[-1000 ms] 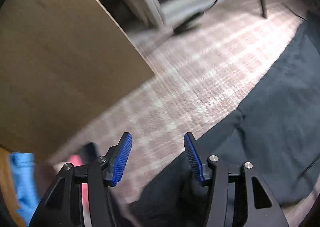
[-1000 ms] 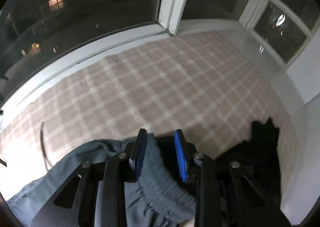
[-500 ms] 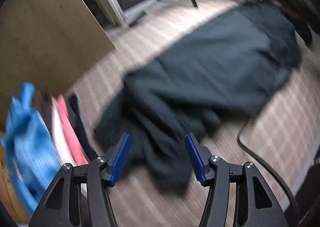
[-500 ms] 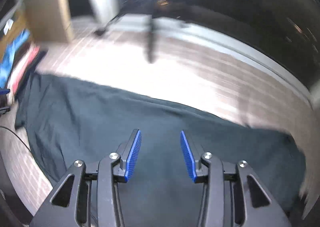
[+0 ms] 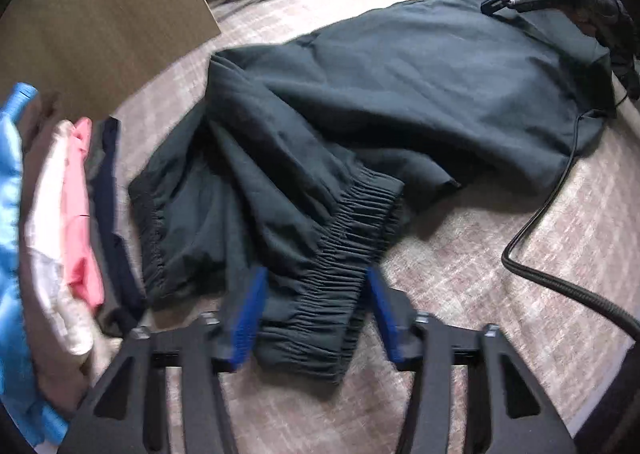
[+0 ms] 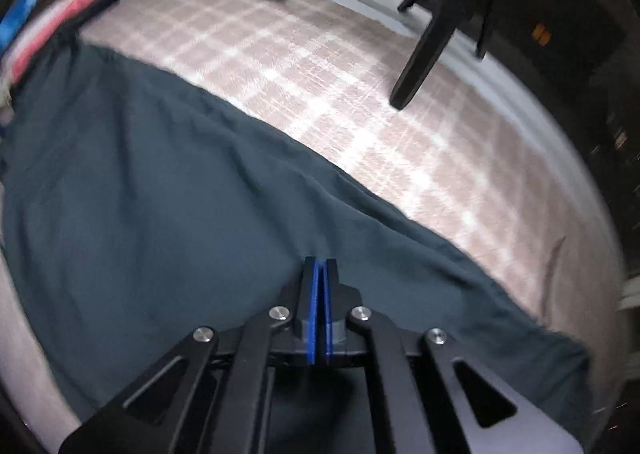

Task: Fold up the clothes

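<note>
A dark teal garment (image 5: pixel 400 94) lies spread on the plaid carpet (image 5: pixel 500 254), its body toward the right and a gathered elastic band (image 5: pixel 344 254) nearest me. My left gripper (image 5: pixel 314 310) hangs over that band. Its jaws are closing with the band's end between the blue pads (image 5: pixel 244 310), which stand clear of the cloth. At the garment's far end, my right gripper (image 5: pixel 492 6) meets the cloth. In the right wrist view, the right gripper (image 6: pixel 320 266) is shut, pads together, and the garment (image 6: pixel 160 194) puckers into a ridge at its tips.
A stack of folded clothes (image 5: pixel 76 214), blue, white, pink and navy, sits left of the garment, also visible as the stack (image 6: pixel 36 14). A wooden panel (image 5: pixel 100 14) stands behind it. A black cable (image 5: pixel 540 234) runs along the right. A tripod leg (image 6: pixel 424 50) stands on the carpet (image 6: pixel 320 74).
Both views swung onto the garment. The left gripper came down over the elastic band and its jaws narrowed. The right gripper's jaws went from apart to fully closed at the cloth.
</note>
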Motion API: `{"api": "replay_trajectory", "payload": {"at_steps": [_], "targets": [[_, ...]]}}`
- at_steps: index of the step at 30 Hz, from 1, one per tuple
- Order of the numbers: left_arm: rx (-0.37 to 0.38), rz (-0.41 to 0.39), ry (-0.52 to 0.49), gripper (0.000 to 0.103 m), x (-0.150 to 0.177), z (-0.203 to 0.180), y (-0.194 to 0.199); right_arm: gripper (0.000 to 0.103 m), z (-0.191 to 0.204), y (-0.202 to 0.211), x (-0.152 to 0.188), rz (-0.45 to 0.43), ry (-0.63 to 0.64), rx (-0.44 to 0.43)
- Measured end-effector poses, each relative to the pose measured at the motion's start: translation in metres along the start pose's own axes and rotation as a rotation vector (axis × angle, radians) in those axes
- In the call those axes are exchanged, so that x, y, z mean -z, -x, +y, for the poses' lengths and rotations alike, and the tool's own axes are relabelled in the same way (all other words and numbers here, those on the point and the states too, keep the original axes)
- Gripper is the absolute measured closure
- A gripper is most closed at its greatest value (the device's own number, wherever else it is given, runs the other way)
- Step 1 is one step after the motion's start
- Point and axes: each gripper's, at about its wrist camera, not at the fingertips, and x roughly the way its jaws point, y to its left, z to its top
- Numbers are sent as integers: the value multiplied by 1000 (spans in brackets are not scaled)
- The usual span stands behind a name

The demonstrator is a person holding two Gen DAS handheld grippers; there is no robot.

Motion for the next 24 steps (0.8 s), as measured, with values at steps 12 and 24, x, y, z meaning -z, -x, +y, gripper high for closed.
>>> {"api": "replay_trajectory", "payload": {"at_steps": [12,24], "targets": [[-342,-118,287,71,-10,75,58,102,-68,2,18,64,-208,201],[-239,-44,228,66,-33,42,18,101,-57,24,41,-44,-376,-33]]}}
